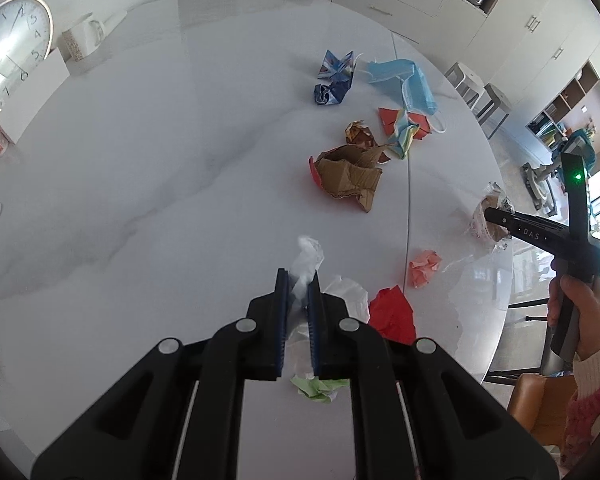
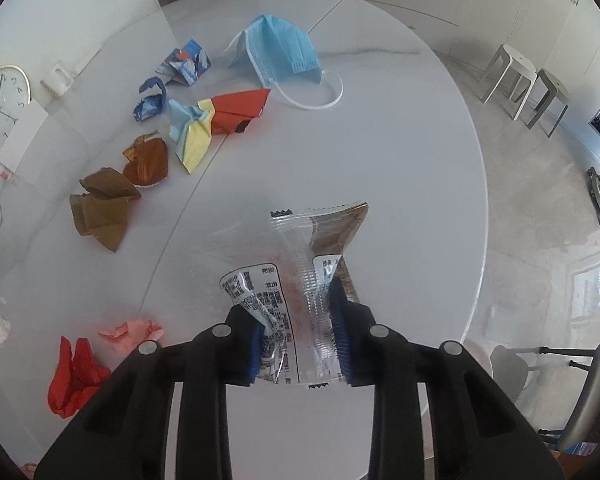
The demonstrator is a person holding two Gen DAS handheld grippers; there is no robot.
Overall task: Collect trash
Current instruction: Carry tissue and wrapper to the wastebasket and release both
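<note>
While both wrist cameras looked down on the round white marble table (image 1: 140,168), each gripper already had a piece of trash.

Left gripper (image 1: 299,280): jaws were pinched tight on a crumpled white tissue (image 1: 306,258), which stuck up past the blue pads.

Under the left gripper: a green paper scrap (image 1: 318,388), a white paper wad (image 1: 350,292) and a crumpled red paper (image 1: 394,314) lay on the table, close together.

Right gripper (image 2: 296,308): jaws were narrowed onto a clear plastic snack wrapper (image 2: 300,256) with black print — both blue pads pressed its sides, and its far end fanned out over the tabletop.

Right hand (image 1: 580,300): seen from the left camera at the table's right edge, wrapped around the gripper handle, with a pink and white sleeve (image 1: 596,380) behind it.

Loose trash, middle of table: torn brown cardboard (image 1: 350,176), a brown foil wrapper (image 1: 360,134), a pink paper ball (image 1: 424,266).

Loose trash, far side: a blue face mask (image 2: 284,50), an orange and yellow folded paper (image 2: 220,120), blue printed paper scraps (image 2: 186,64) — all lay apart from both grippers.

Table edge: a wall clock (image 1: 12,52) leaned at the left.
</note>
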